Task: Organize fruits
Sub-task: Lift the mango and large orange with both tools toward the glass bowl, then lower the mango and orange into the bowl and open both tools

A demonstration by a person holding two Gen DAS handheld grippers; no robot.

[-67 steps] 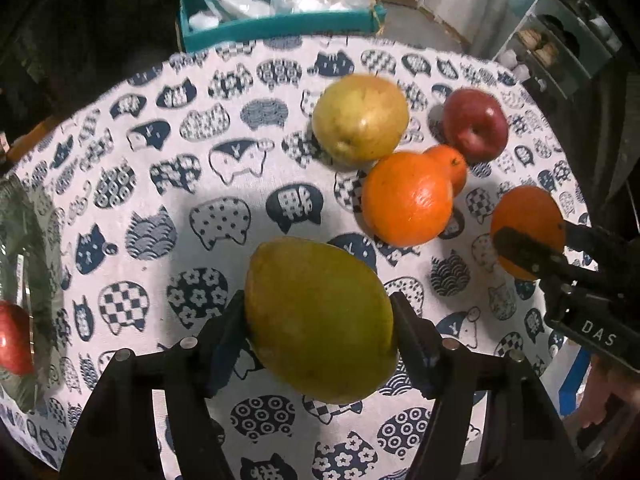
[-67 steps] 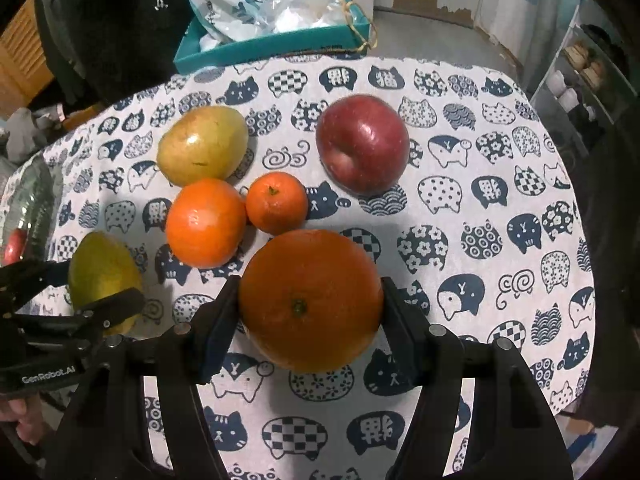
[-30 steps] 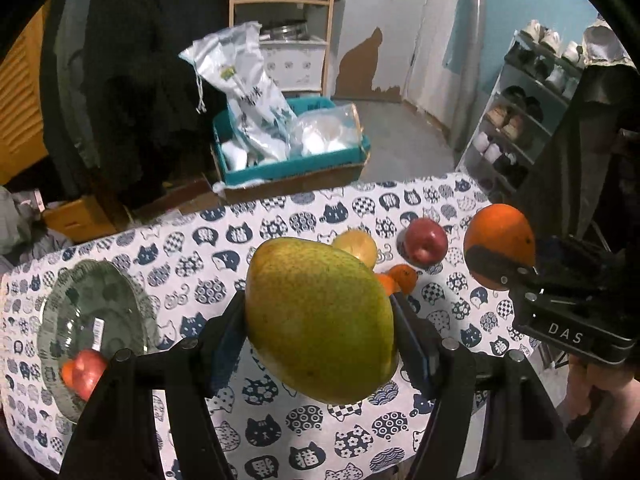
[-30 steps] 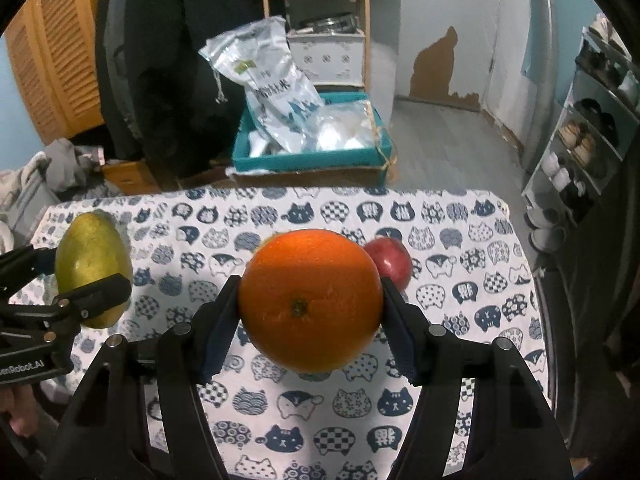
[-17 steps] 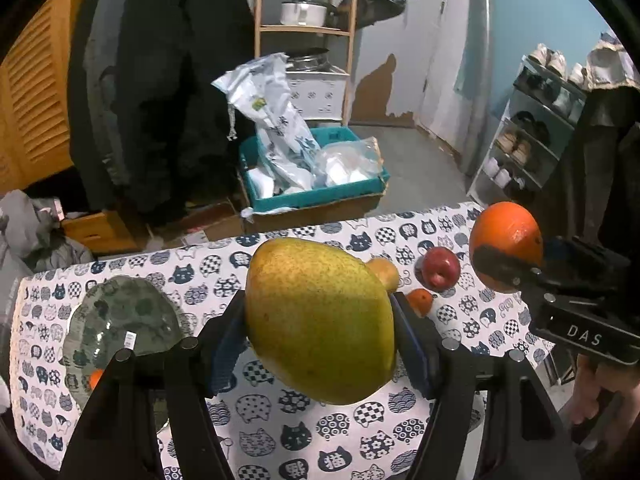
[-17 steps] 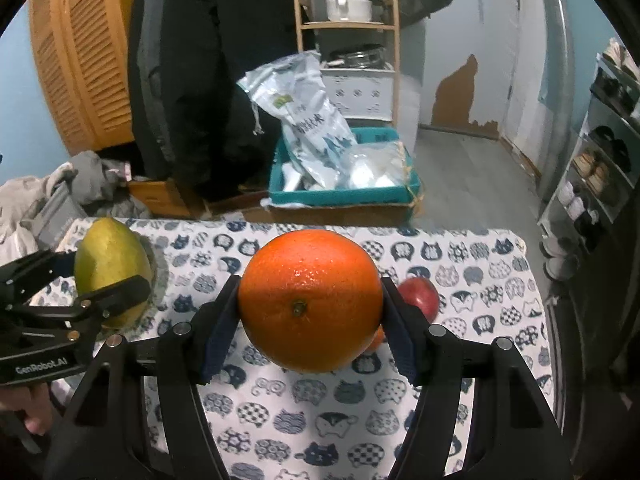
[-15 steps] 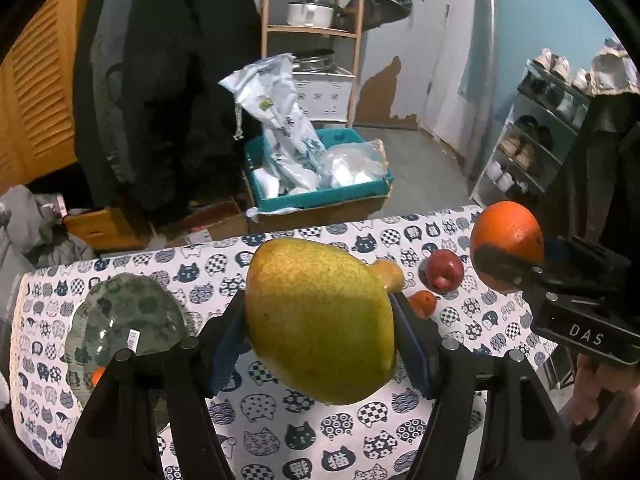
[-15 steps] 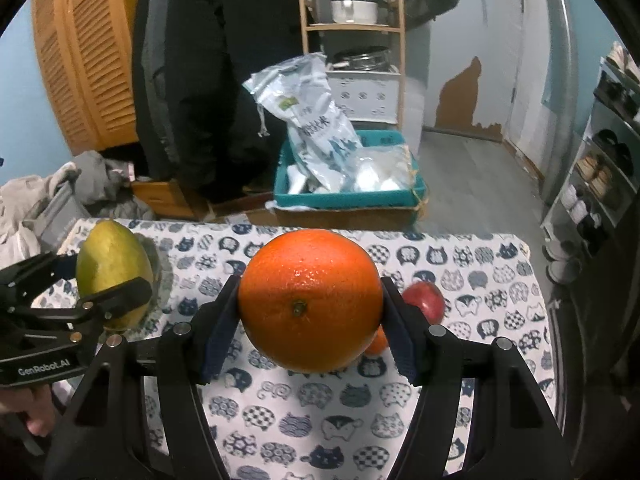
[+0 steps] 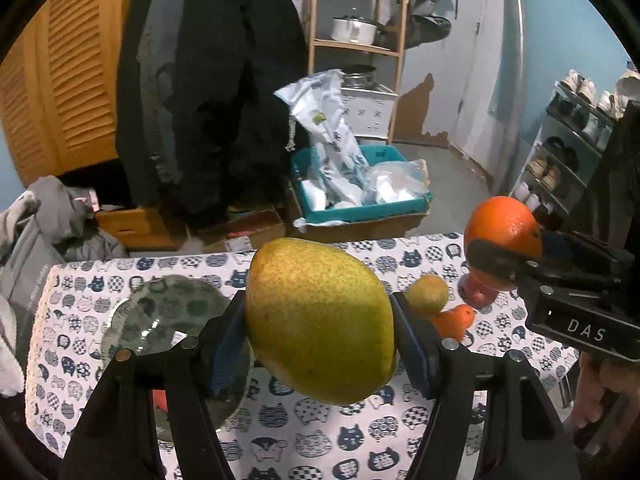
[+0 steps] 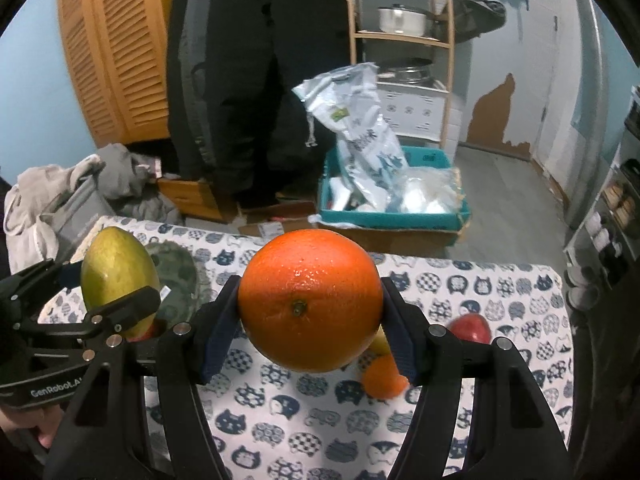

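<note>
While both hung above the cat-print tablecloth (image 9: 328,432), my left gripper (image 9: 320,344) clamped a mango (image 9: 320,320); my right gripper (image 10: 310,330) clamped an orange (image 10: 310,300)

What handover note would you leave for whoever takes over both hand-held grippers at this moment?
Left hand-held gripper: shut on the large yellow-green pear, held above the table.
Right hand-held gripper: shut on the big round orange, also in the air.
On the cat-print tablecloth: red apple, small orange, a smaller yellow pear.
Green glass bowl at left holds a red fruit.
Left: put both held fruits down, then the other three.
</note>
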